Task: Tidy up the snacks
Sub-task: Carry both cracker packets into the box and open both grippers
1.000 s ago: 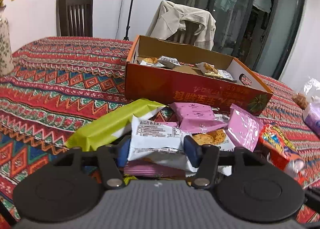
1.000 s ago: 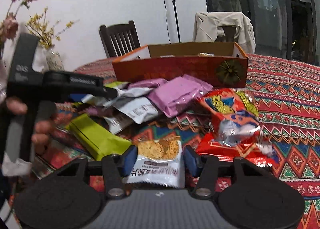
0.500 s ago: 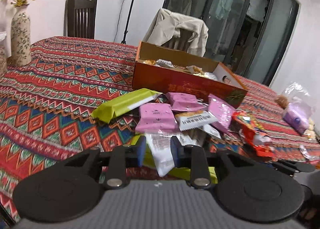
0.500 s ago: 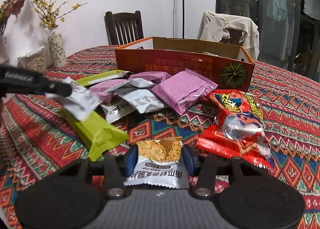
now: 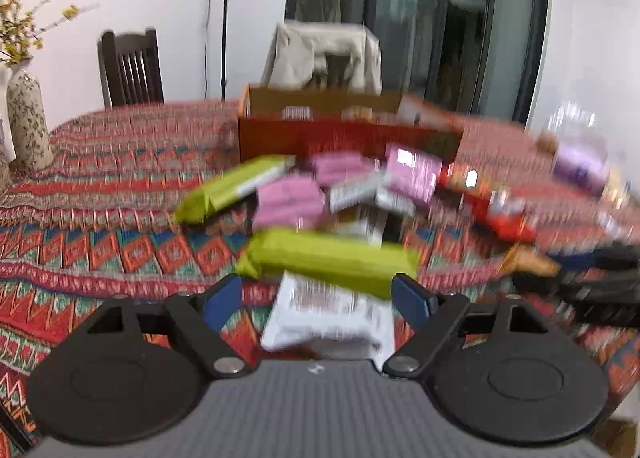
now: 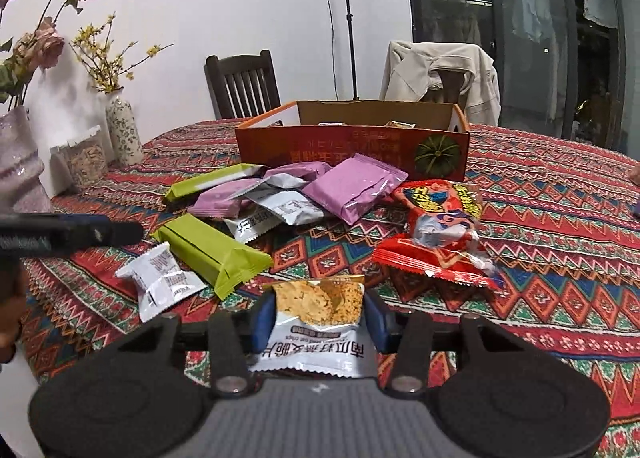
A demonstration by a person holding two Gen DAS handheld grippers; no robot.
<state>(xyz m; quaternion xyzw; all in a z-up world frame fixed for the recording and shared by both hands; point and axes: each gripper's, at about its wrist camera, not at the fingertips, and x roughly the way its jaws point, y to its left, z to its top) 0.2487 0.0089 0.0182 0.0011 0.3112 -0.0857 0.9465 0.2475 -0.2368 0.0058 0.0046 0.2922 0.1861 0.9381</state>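
My left gripper (image 5: 318, 298) is open, its jaws wide apart over a white snack packet (image 5: 328, 312) that lies loose on the tablecloth; that packet also shows in the right wrist view (image 6: 162, 278). My right gripper (image 6: 318, 320) is shut on a white crisp packet (image 6: 318, 328) with a golden picture. A pile of snacks lies ahead: green bars (image 6: 212, 252), purple packets (image 6: 354, 190), white packets (image 6: 286, 208) and a red bag (image 6: 440, 234). Behind them stands the orange cardboard box (image 6: 352, 150) holding a few packets. The left view is blurred.
Vases with flowers (image 6: 122, 134) and a jar (image 6: 84, 160) stand at the table's left edge. Chairs (image 6: 244, 84), one draped with a jacket (image 6: 440, 74), are behind the table. A clear bag with purple contents (image 5: 580, 166) lies far right.
My left gripper has pulled back toward the near edge, opened wide and let go of its white packet, which now lies on the cloth. My right gripper still holds the crisp packet.
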